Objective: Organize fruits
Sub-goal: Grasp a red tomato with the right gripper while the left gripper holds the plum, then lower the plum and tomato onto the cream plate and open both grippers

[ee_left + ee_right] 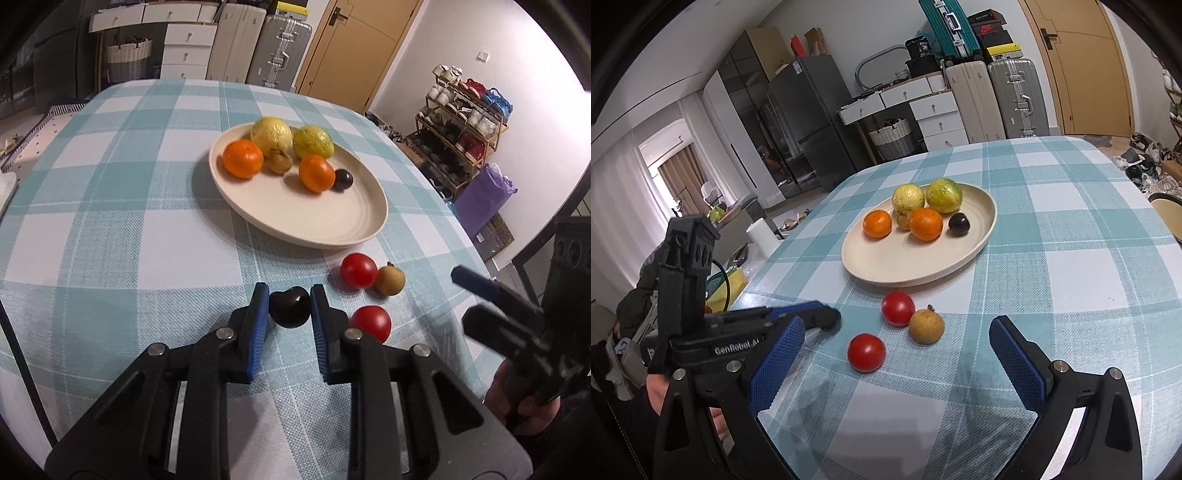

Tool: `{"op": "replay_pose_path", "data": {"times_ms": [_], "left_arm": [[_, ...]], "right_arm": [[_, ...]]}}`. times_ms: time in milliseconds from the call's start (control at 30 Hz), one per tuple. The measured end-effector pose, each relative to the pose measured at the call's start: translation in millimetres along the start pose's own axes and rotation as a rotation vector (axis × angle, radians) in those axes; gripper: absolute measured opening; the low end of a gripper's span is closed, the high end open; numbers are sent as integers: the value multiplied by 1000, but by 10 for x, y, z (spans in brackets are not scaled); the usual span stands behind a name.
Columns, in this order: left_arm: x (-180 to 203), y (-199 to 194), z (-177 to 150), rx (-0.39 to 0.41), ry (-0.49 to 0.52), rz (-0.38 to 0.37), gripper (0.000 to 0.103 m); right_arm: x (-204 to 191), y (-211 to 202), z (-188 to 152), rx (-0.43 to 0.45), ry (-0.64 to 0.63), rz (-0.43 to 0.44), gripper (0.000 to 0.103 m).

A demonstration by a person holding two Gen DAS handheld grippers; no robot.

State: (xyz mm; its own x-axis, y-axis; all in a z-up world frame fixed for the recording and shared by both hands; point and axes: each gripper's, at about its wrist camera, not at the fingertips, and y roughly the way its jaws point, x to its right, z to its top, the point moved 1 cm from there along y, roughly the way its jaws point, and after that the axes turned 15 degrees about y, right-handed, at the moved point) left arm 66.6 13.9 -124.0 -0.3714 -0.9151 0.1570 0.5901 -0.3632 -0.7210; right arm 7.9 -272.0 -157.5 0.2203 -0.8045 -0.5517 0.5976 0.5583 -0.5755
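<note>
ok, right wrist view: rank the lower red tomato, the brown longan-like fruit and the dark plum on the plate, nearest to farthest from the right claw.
1. Lower red tomato, on the cloth, left of centre before the open right claw.
2. Brown longan-like fruit, just beyond, to the right, against the upper tomato.
3. Dark plum, farthest, on the plate, right side.

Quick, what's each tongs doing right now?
Left tongs: shut on the dark fruit.
Right tongs: open wide, holding nothing, above the tablecloth.
</note>
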Motion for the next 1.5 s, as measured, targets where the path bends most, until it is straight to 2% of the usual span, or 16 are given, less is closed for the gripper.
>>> {"op": "replay_pose_path", "data": {"times_ms": [333,633,700,767,933,1033,1100,1167,1200,1500], "left_arm": [[-99,-196,38,31,-9,41,20],[-195,-252,22,45,-30,45,20],[-204,-257,20,45,-31,45,20],[-216,-264,15,46,-34,44,20],[-233,-256,15,44,-37,46,20],[-250,-250,11,42,-42,45,20],[-251,-250,12,43,-41,46,20],[-257,-246,14,44,-39,46,20],[-257,-244,16,43,-39,45,20],[-256,-213,125,43,-33,48,20]], "right_arm": [[-85,130,-139,-57,-5,25,102],[-198,287,-218,-112,-26,34,100],[-220,325,-232,-126,-30,40,96],[-242,377,-248,-142,-35,38,86],[-280,492,-269,-171,-49,13,72],[-308,549,-284,-179,-70,-24,56],[-301,589,-291,-189,-71,-37,53],[-291,603,-293,-191,-69,-42,36],[-286,614,-291,-195,-68,-39,31],[-257,557,-245,-187,-43,19,29]]}}
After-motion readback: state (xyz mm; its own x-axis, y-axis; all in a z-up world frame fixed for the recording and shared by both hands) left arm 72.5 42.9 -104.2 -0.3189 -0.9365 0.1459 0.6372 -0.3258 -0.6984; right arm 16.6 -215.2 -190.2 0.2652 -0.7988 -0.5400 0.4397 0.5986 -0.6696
